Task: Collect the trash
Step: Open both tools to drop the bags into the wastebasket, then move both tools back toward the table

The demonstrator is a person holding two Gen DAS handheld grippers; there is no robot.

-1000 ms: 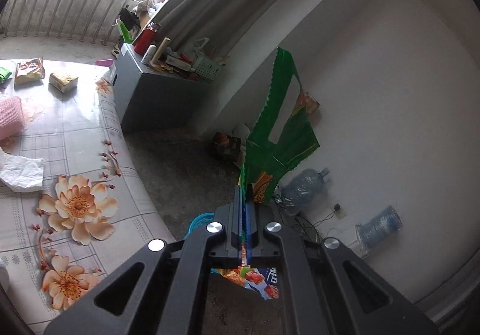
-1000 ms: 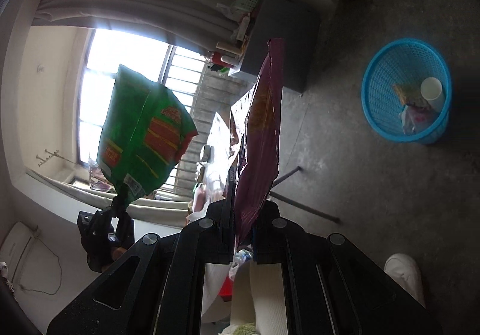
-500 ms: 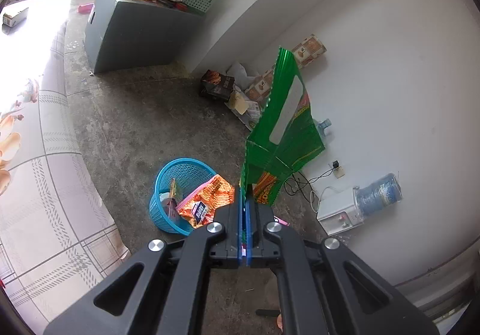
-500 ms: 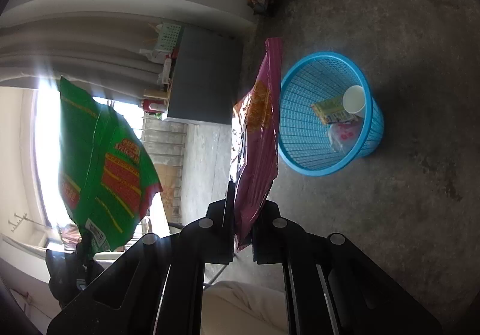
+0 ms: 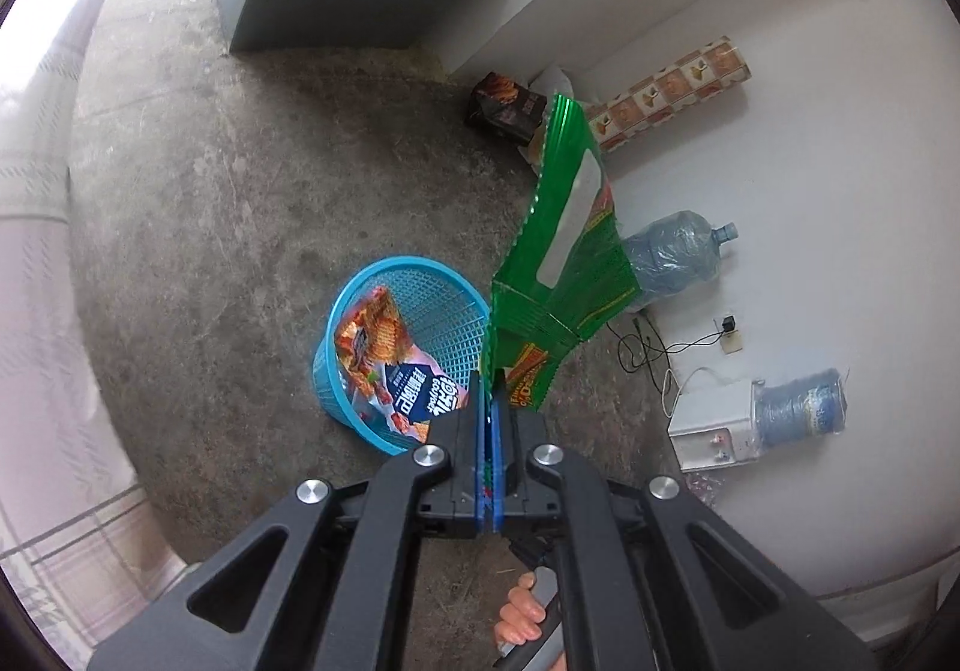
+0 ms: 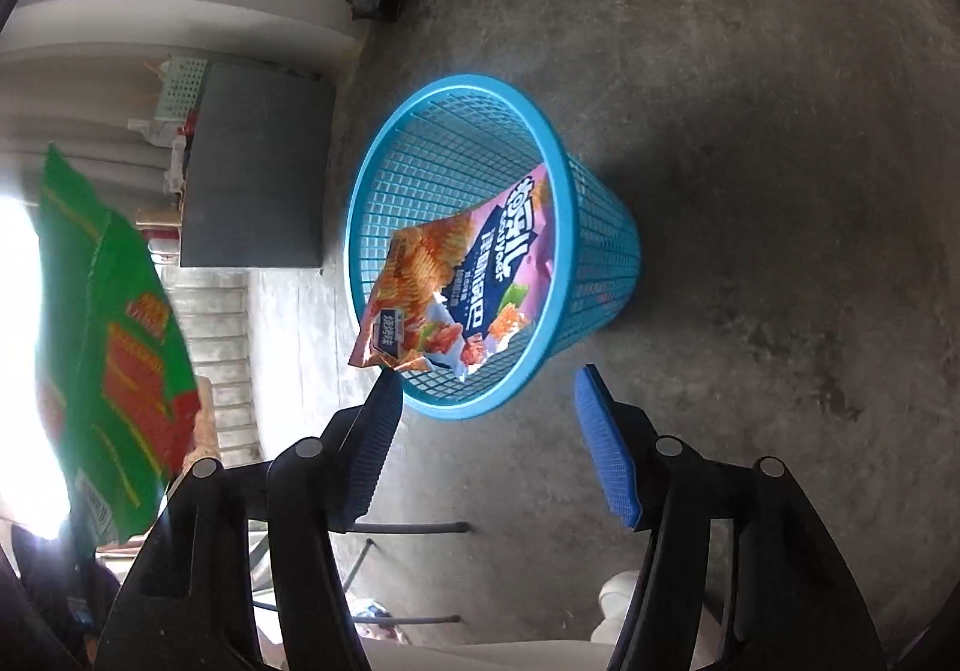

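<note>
Moved: pink crinkled snack bag (image 6: 456, 281) has left the right gripper (image 6: 486, 449), now lying across the blue mesh plastic basket's (image 6: 594, 227) rim, frame centre.
Right fingers: opening, nothing between.
Left gripper (image 5: 491, 401): clamped on green foil snack bag (image 5: 564, 251), right of basket.
Room: bare grey concrete floor (image 6: 780, 131) open around basket.

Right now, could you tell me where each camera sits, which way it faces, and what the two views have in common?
Left wrist: on the left gripper, angled down at the floor and blue basket; its shut fingers pinch the green bag; a hand shows below.
Right wrist: on the right gripper, angled down at the basket; its jaws are opening, with nothing between them.
Shared: basket, green bag, pink snack bag at the basket's mouth.
</note>
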